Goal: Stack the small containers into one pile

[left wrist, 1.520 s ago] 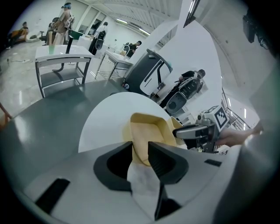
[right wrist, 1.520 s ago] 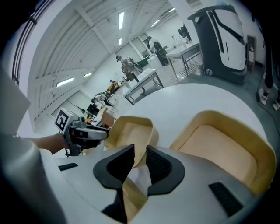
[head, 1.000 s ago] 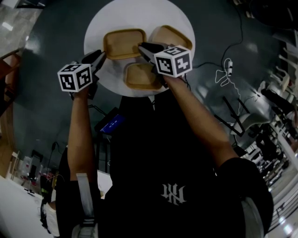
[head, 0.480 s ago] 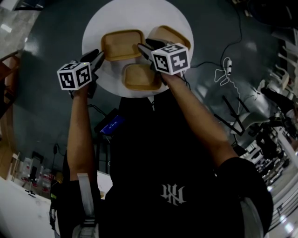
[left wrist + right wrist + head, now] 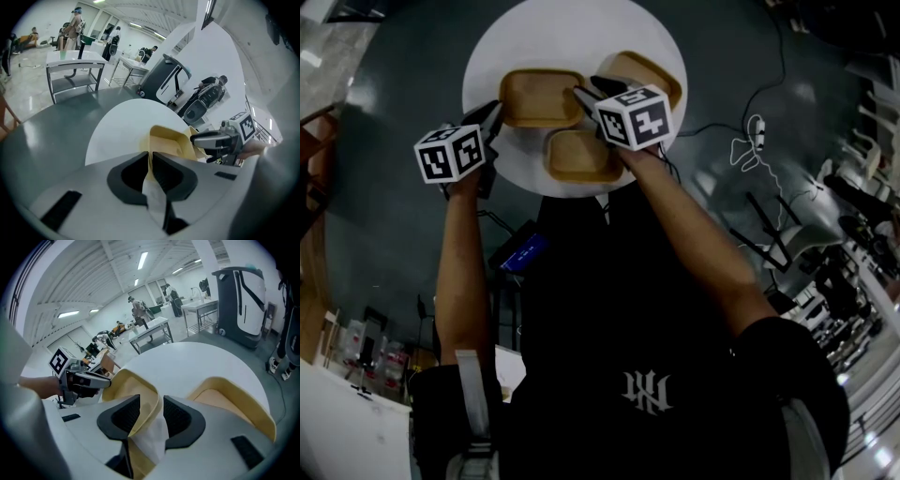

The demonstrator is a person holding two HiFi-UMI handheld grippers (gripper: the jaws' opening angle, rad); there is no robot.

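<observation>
Three shallow tan containers lie on a round white table. The far-left container sits between my two grippers. My left gripper is at its left rim, its jaws closing, and the pads look pressed on the thin wall. My right gripper straddles the opposite rim, jaws apart, with a gap beside the wall. A second container lies far right. The third container lies nearest me.
The table edge curves close behind both grippers. A white cable and dark stands lie on the floor at the right. A device with a blue screen sits below the table. Work tables and people stand far off.
Both grippers have edged slightly up and left along with the view. The right gripper's cube now sits a little closer to the far-left container. The containers have not moved.
</observation>
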